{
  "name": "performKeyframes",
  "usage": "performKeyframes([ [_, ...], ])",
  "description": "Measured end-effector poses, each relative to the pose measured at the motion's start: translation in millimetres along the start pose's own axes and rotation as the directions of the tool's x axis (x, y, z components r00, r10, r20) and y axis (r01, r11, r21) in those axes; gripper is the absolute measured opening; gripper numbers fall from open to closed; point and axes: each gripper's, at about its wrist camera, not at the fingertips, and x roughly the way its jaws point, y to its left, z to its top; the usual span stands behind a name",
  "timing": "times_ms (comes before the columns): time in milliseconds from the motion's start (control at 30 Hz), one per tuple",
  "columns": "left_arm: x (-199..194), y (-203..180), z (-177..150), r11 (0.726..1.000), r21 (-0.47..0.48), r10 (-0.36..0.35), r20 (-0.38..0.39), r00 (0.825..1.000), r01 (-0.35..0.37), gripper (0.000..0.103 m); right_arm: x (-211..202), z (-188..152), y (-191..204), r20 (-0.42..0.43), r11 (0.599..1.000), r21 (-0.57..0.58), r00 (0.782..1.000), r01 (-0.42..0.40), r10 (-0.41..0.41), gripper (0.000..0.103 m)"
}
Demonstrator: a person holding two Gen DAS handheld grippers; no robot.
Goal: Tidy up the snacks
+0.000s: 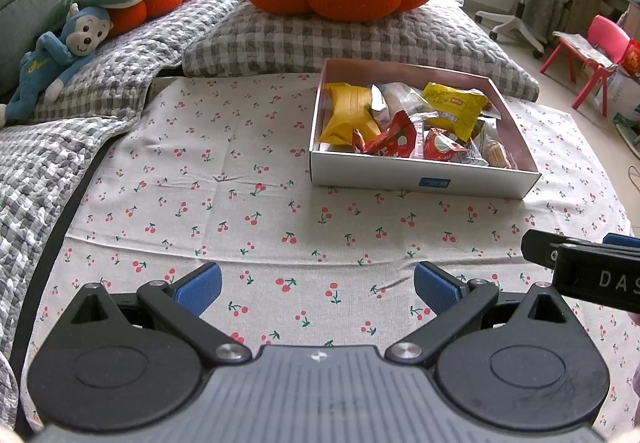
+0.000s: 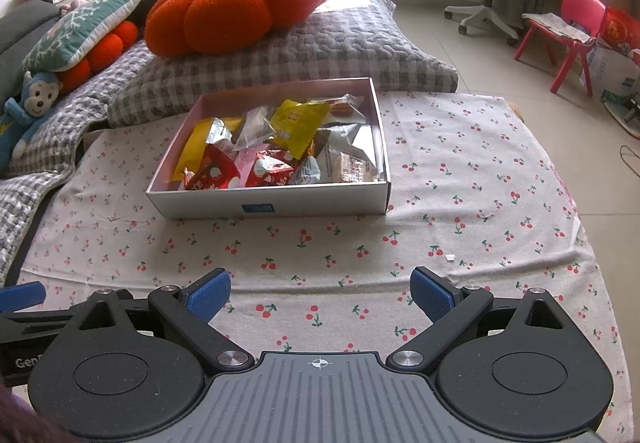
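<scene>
cloth: cherry print, on bed
box: snacks inside, blue label unreadable
left gripper: wide, empty
right gripper: wide, empty, "DAS" on side

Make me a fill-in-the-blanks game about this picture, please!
1. The snacks lie inside a white ____.
2. The box sits on a cloth printed with little ____.
3. Both grippers, left and right, are ____ and hold nothing.
4. The big orange cushion looks like a ____.

Missing words: box; cherries; open; pumpkin
</scene>
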Motion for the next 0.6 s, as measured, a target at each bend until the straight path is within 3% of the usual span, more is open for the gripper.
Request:
performKeyframes([
  [600, 2.4, 3.1, -1.4, 1.000, 0.021, -0.012, -0.025, 1.000, 0.012, 0.103, 0.2, 0.2, 3.5, 0.000, 1.000, -0.006, 1.000, -0.007, 0.007, 0.098],
])
